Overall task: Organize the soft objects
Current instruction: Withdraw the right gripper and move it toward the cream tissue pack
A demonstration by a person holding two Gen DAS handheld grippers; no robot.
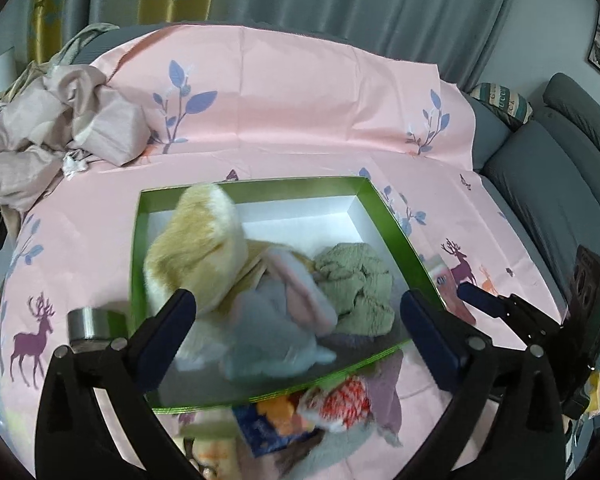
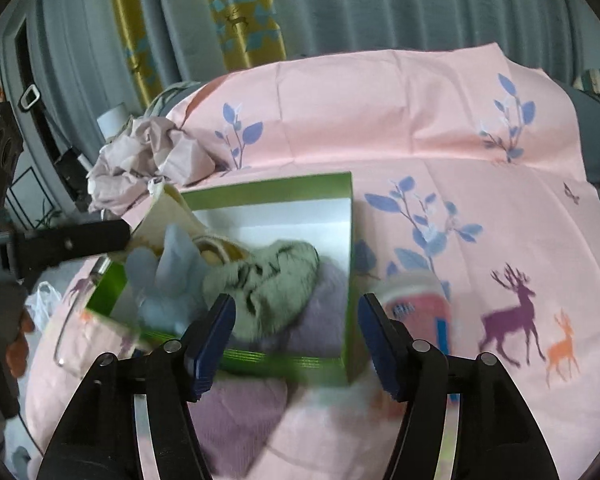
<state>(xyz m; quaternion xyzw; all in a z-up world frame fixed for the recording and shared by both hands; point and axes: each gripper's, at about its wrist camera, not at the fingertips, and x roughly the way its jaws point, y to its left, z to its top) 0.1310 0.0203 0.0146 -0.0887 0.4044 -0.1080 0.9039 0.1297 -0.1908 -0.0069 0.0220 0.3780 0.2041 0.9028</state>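
Note:
A green box (image 1: 396,232) with a white inside sits on the pink deer-print sheet (image 1: 300,120). In it lie a cream plush toy (image 1: 196,256), a pale blue and pink rabbit plush (image 1: 284,312) and a green towel (image 1: 360,284). My left gripper (image 1: 300,320) is open over the box, its jaws either side of the plush toys. My right gripper (image 2: 296,336) is open above the box's near right corner (image 2: 348,360); the green towel (image 2: 268,284) and a lilac cloth (image 2: 324,320) lie just ahead of it. The left gripper's finger (image 2: 72,240) shows at the left of the right wrist view.
More soft items lie in front of the box: a red-and-white checked piece (image 1: 344,400), a lilac cloth (image 1: 384,392) and a blue packet (image 1: 268,432). A pink packet (image 2: 416,312) lies right of the box. Crumpled mauve fabric (image 1: 48,136) is at the back left. A metal can (image 1: 88,326) stands left of the box.

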